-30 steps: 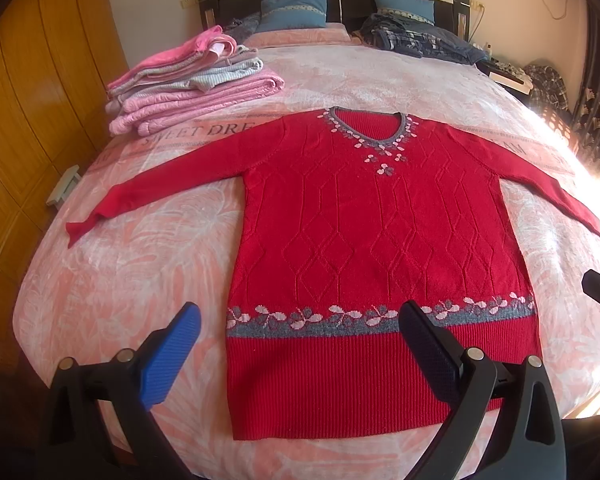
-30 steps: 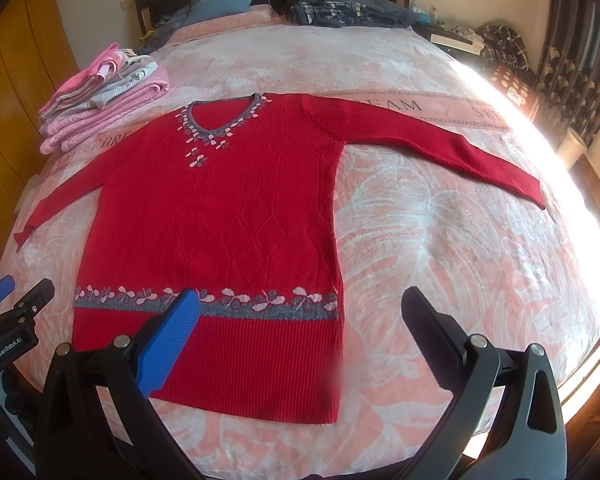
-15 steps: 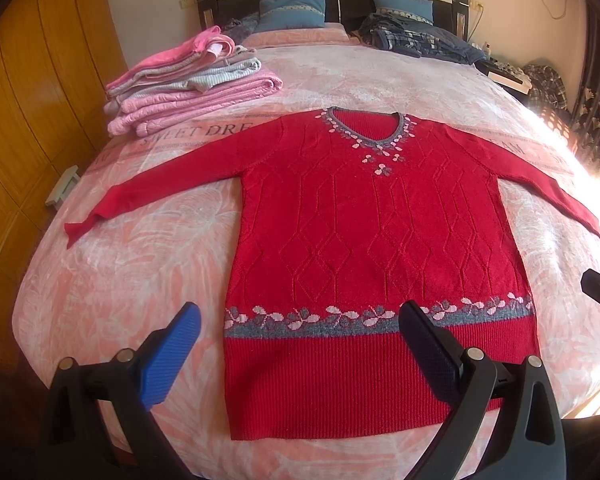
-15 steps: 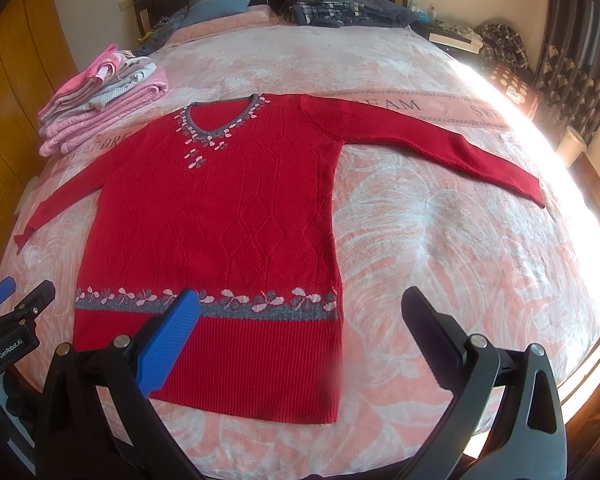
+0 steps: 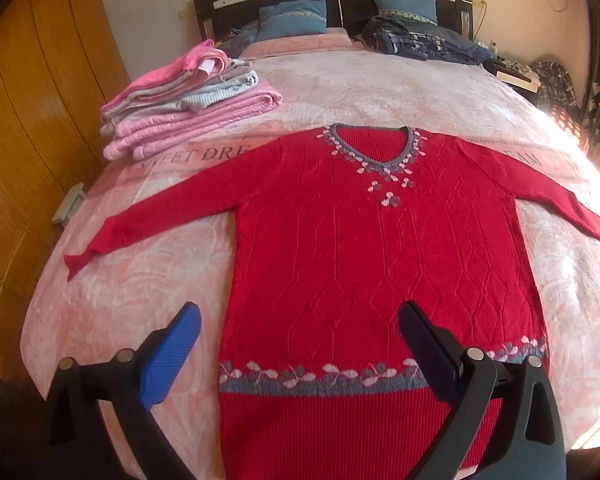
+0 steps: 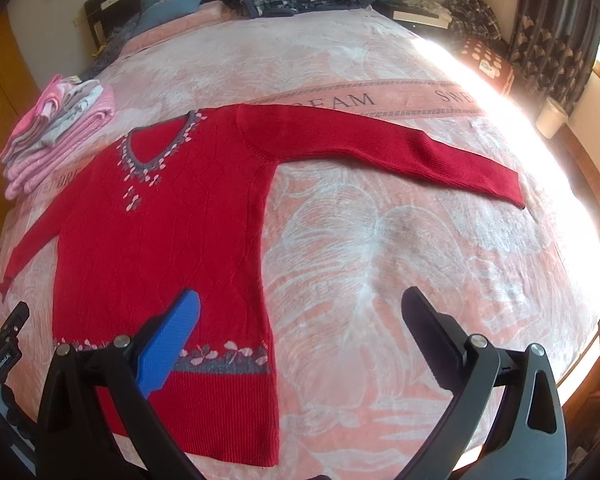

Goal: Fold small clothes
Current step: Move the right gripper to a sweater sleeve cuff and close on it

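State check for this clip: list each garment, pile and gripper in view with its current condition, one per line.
red sweater: unfolded, flat on the bed, front up, both sleeves spread out.
left gripper: open, empty, above the sweater's hem.
right gripper: open, empty, near the sweater's right side edge.
pink and grey pile: folded, stacked beside the sweater's sleeve.
dark clothes: unfolded heap near the headboard.

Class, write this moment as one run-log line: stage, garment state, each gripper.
stage: before first fold | sweater: flat on bed, sleeves spread | left gripper: open, empty | right gripper: open, empty | folded pile: beside sweater
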Available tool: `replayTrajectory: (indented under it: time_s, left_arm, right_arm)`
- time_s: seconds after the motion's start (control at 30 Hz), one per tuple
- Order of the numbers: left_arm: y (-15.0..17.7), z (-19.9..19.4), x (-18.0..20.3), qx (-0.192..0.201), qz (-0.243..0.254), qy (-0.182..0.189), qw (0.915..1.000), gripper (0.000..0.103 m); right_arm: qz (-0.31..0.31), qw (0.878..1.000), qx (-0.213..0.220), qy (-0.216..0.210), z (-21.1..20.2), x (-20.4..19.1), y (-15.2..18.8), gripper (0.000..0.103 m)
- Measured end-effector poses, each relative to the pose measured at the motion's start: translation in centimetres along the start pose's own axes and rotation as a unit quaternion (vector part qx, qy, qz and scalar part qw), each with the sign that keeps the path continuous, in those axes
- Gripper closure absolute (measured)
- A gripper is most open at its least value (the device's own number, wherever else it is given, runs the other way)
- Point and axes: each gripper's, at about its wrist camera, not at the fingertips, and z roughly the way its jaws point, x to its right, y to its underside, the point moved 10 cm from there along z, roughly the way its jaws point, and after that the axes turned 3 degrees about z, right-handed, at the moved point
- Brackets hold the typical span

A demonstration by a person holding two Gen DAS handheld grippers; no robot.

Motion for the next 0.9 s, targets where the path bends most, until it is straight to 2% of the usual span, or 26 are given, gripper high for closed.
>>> replayTrajectory:
  time_s: [0.1, 0.17, 0.3, 0.4, 0.5, 0.67, 0.73, 0.83, 0.9]
  left_arm:
    - [-1.8, 1.4, 1.1, -0.019, -0.016, 0.018, 0.9995, 0.004]
    - [-3.1, 2.4, 2.2, -0.030, -0.019, 0.028, 0.9990, 0.004]
    - [-6.4, 4.1, 4.9, -0.017, -0.006, 0.026, 0.9995, 0.004]
    - [-8.9, 5.7, 7.5, -0.013, 0.001, 0.032, 0.9994, 0.004]
    - [-11.1, 7.4, 10.2, -0.022, -0.004, 0.048, 0.9986, 0.004]
    - [-14.4, 9.8, 13.8, -0.014, -0.019, 0.062, 0.9978, 0.004]
    - [-15.3, 10.9, 15.0, -0.014, -0.025, 0.069, 0.9972, 0.004]
    - [-15.9, 12.8, 16.7, -0.020, -0.027, 0.072, 0.9968, 0.004]
    - [-16.0, 14.2, 17.8, -0.029, -0.032, 0.072, 0.9965, 0.004]
  right_arm:
    - [0.031, 0.999, -0.017, -0.014, 1.3, 2.7, -2.4, 0.003]
    - [0.031, 0.999, -0.011, -0.017, 1.9, 4.3, -4.5, 0.003]
    - [0.006, 1.000, 0.003, 0.018, 3.4, 8.6, -8.7, 0.003]
    - [0.033, 0.999, -0.011, -0.007, 5.1, 11.9, -10.6, 0.003]
    - [0.069, 0.997, -0.027, -0.021, 6.9, 15.7, -12.1, 0.003]
    - [0.133, 0.991, -0.031, 0.000, 11.2, 24.6, -14.2, 0.003]
    - [0.159, 0.986, -0.048, 0.017, 13.0, 28.0, -14.3, 0.004]
    - [0.162, 0.985, -0.048, 0.033, 14.6, 31.3, -15.0, 0.004]
    - [0.161, 0.985, -0.056, 0.029, 15.7, 32.6, -15.3, 0.004]
